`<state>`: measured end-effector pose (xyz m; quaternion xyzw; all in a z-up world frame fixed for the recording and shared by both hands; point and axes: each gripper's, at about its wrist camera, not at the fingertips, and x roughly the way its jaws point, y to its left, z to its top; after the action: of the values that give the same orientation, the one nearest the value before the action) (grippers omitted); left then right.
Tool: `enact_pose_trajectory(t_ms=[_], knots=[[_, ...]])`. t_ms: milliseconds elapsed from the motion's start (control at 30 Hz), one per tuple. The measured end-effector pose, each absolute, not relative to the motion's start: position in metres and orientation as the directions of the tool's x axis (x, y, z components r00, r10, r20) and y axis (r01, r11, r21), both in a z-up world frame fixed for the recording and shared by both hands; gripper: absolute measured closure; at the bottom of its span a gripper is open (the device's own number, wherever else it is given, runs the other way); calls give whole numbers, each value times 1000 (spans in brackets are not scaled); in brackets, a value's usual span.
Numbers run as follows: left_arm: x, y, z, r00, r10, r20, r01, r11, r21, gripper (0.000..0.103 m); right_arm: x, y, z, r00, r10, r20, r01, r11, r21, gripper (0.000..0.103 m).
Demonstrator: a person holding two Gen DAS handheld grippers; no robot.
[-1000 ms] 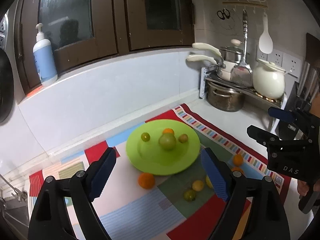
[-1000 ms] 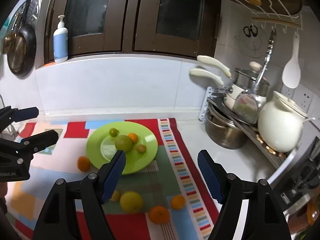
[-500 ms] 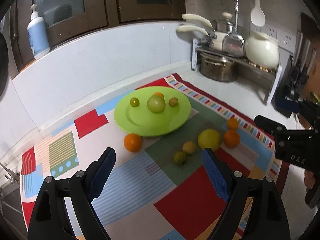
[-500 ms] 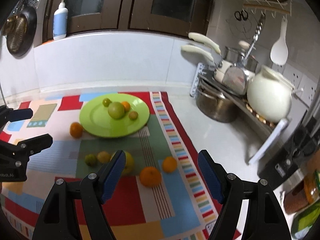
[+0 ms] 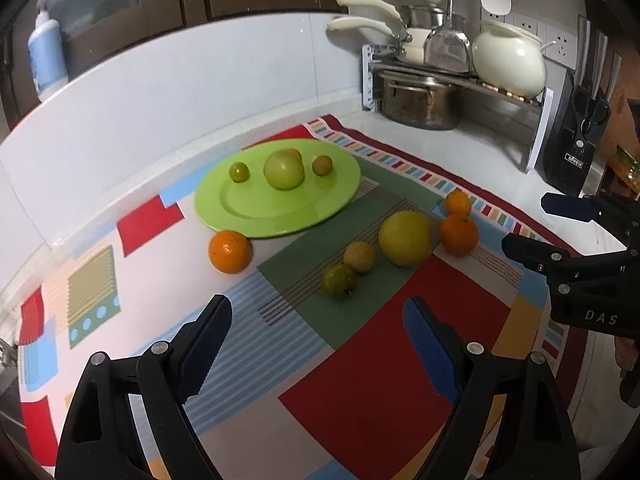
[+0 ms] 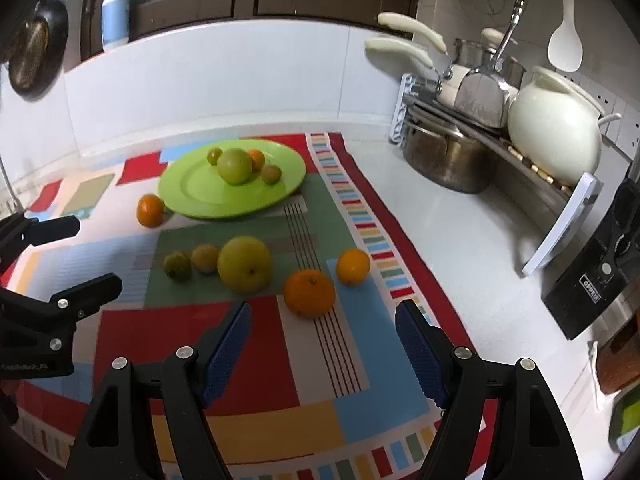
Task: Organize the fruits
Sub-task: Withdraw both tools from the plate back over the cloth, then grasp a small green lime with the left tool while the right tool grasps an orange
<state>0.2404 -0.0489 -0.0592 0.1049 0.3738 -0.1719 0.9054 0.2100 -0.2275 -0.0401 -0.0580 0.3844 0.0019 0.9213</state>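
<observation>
Fruit lies scattered over a patchwork cloth (image 5: 384,380) spread on the white tabletop (image 6: 472,240). A green plate (image 5: 280,208) near the back wall carries a large green apple (image 5: 283,169), a small green fruit (image 5: 239,171), a brownish small fruit (image 5: 322,165) and an orange mostly hidden behind the apple. Just off the plate's near-left rim sits a lone orange (image 5: 230,251). Further forward, a row on the cloth runs from a small green fruit (image 5: 338,280) through a small yellowish fruit (image 5: 359,256) to a big yellow-green apple (image 5: 405,238), the last two touching or nearly so. Two more oranges (image 6: 309,292) (image 6: 353,266) sit to the right of that apple.

The left gripper (image 5: 316,344) hangs above the cloth with its fingers spread wide and nothing between them. The right gripper (image 6: 323,342) is likewise open and empty, its fingers apart just short of the nearer orange. A pot rack (image 6: 500,136) stands at the back right.
</observation>
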Motion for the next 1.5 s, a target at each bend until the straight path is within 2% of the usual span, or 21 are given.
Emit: enact_pose_trajectory(t_ms=[133, 333, 433, 567, 667, 967, 1200, 1500], knots=[[251, -55, -72, 638, -240, -731, 410, 910, 60, 15, 217, -230, -53, 679, -45, -733, -52, 993, -109, 28], [267, -62, -86, 618, -248, -746, 422, 905, 48, 23, 232, -236, -68, 653, -24, -757, -54, 996, -78, 28], [276, -66, -92, 607, -260, -751, 434, 900, 39, 33, 241, -237, -74, 640, -15, -768, -61, 996, -70, 28], [286, -68, -99, 590, -275, -759, 440, 898, 16, 38, 250, -240, -80, 635, 13, -773, -59, 998, -31, 29], [293, -69, -104, 573, -281, -770, 436, 900, -4, 44, 257, -242, -82, 630, 34, -776, -61, 998, -6, 32], [302, -75, -109, 527, -316, -789, 462, 886, -46, 70, 272, -243, -89, 625, 70, -778, -86, 996, 21, 44], [302, -74, -110, 518, -325, -791, 460, 886, -63, 75, 276, -239, -95, 604, 109, -789, -119, 992, 46, 59], [297, -71, -103, 517, -331, -789, 449, 890, -79, 75, 270, -237, -91, 610, 113, -785, -128, 991, 43, 59]])
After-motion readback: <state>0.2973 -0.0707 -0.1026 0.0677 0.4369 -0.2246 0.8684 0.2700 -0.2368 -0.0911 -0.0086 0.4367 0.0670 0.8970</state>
